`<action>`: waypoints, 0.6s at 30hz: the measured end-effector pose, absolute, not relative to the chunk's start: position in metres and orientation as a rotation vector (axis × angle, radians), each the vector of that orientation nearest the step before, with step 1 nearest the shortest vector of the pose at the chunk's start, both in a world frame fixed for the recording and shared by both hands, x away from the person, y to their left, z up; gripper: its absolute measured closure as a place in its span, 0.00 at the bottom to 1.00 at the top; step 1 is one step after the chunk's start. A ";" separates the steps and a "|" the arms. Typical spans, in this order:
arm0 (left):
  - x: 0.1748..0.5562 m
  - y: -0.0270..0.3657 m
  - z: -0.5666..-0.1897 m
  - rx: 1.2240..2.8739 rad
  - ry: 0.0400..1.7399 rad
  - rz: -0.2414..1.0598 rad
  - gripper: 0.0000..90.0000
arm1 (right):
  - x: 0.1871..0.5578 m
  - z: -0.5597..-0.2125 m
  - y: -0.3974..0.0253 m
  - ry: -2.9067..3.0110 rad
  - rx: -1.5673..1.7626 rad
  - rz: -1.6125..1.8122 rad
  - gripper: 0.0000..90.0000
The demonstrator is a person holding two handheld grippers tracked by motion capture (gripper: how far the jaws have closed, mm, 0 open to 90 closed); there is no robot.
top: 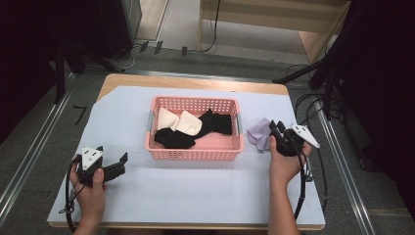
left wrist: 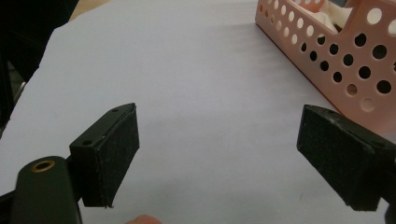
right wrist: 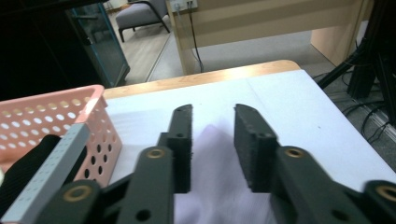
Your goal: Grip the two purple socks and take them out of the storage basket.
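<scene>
1. In the high view we see a pink basket (top: pixel 194 152) in the middle of the tabletop (top: pixel 195 196), which is covered by a pale sheet. Inside it lie two cream cloths (top: pixel 178 121) and some black cloths (top: pixel 172 139).
2. In the same view a lilac cloth (top: pixel 258 131) lies on the tabletop just beside the basket's right end, toward the right edge. The right gripper (top: pixel 275 128) hangs at that cloth's right side, its jaws pointing toward the far edge; we cannot tell here whether it touches the cloth.
3. The left gripper (top: pixel 113 160) rests near the left part of the near edge, well apart from the basket, held in the person's left hand (top: pixel 90 193), with its jaws spread.
4. In the left gripper view we look along its jaws, which stand wide apart with bare tabletop between them and nothing held. The basket's perforated wall fills the upper right corner, near the right-hand jaw.
5. In the right gripper view the jaws stand a little apart, with the lilac cloth (right wrist: pixel 219 163) below and between them. They are not closed on it. The basket sits at the left, a black cloth (right wrist: pixel 32 163) hanging over its grey handle (right wrist: pixel 49 175).
</scene>
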State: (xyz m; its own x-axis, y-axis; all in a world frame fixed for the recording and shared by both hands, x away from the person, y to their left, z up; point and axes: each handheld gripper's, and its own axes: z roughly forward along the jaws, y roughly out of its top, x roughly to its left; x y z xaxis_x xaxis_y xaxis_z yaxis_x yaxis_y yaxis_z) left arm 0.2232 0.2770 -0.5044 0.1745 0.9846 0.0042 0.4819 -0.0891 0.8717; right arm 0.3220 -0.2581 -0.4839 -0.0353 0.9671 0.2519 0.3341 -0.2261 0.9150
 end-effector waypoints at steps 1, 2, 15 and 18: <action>0.223 0.277 -0.504 1.687 1.410 0.830 0.15 | 0.321 -0.485 -0.259 1.384 1.613 1.265 0.70; 0.223 0.277 -0.504 1.686 1.410 0.830 0.15 | 0.320 -0.485 -0.260 1.386 1.608 1.254 0.68; 0.223 0.277 -0.505 1.679 1.404 0.833 0.16 | 0.291 -0.485 -0.272 1.478 1.475 1.273 0.45; 0.223 0.277 -0.505 1.680 1.404 0.833 0.16 | 0.282 -0.486 -0.279 1.492 1.474 1.277 0.38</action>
